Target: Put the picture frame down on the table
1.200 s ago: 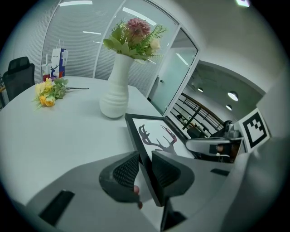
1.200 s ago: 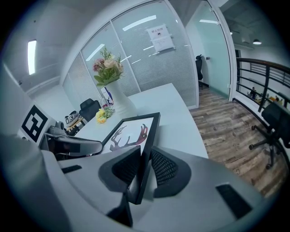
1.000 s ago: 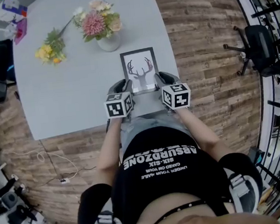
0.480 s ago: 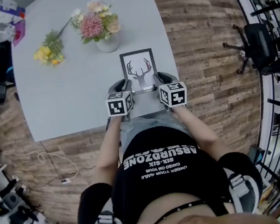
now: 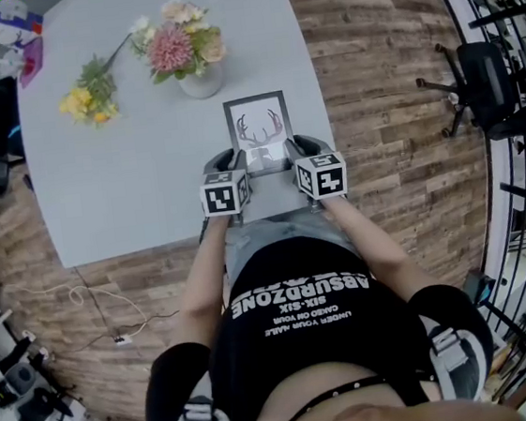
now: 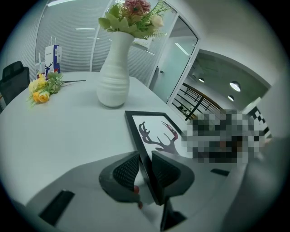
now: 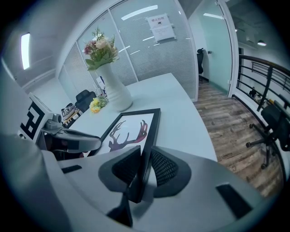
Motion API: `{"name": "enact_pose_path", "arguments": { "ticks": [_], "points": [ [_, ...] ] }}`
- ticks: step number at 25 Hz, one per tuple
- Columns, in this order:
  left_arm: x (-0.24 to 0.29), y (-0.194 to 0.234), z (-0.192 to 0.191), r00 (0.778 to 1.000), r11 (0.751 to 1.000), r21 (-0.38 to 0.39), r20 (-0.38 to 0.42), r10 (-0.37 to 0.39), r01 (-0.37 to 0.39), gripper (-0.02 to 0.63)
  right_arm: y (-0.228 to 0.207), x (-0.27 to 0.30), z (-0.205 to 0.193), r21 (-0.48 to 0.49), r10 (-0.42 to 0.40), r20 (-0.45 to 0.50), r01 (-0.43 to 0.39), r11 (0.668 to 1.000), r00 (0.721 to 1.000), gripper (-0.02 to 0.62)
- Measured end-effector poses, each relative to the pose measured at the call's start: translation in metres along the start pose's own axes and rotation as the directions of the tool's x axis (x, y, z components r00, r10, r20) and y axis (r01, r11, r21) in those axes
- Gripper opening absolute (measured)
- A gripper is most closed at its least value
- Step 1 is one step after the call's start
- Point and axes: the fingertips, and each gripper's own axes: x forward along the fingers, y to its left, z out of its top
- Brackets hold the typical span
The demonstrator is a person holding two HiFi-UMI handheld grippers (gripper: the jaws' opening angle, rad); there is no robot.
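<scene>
Pinching picture frame (image 5: 259,130) by left edge: left gripper (image 6: 145,173) | by right edge: right gripper (image 7: 145,168) | open table (image 5: 119,188) leftward | vase (image 5: 203,79) beyond

**Operator clothing and hand-held gripper hardware**

The person is wearing a black short-sleeved T-shirt (image 5: 306,341) bearing white printed lettering across the front, grey legwear (image 5: 266,237) below it, and grey-and-white strap buckles (image 5: 197,420) on both shoulders. The left gripper (image 6: 145,168) and right gripper (image 7: 144,168) are showing light grey moulded bodies with dark, cross-hatched pads (image 7: 165,167). Each is carrying a white cube with black square markers: left cube (image 5: 224,195), right cube (image 5: 321,175).
</scene>
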Motion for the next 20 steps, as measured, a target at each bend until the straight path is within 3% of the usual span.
{"name": "enact_pose_path", "arguments": {
  "ticks": [11, 20],
  "points": [
    [0.006, 0.0077, -0.006, 0.999, 1.0, 0.009, -0.034, 0.004, -0.003, 0.098, 0.0017, 0.0088, -0.0021, -0.017, -0.018, -0.016, 0.017, 1.0, 1.0, 0.086],
    [0.0067, 0.0101, -0.0062, 0.998, 0.999, 0.0, -0.049, -0.041, 0.041, 0.106, 0.0015, 0.0098, -0.0025, -0.018, -0.007, -0.025, 0.007, 1.0, 1.0, 0.091]
  ]
}}
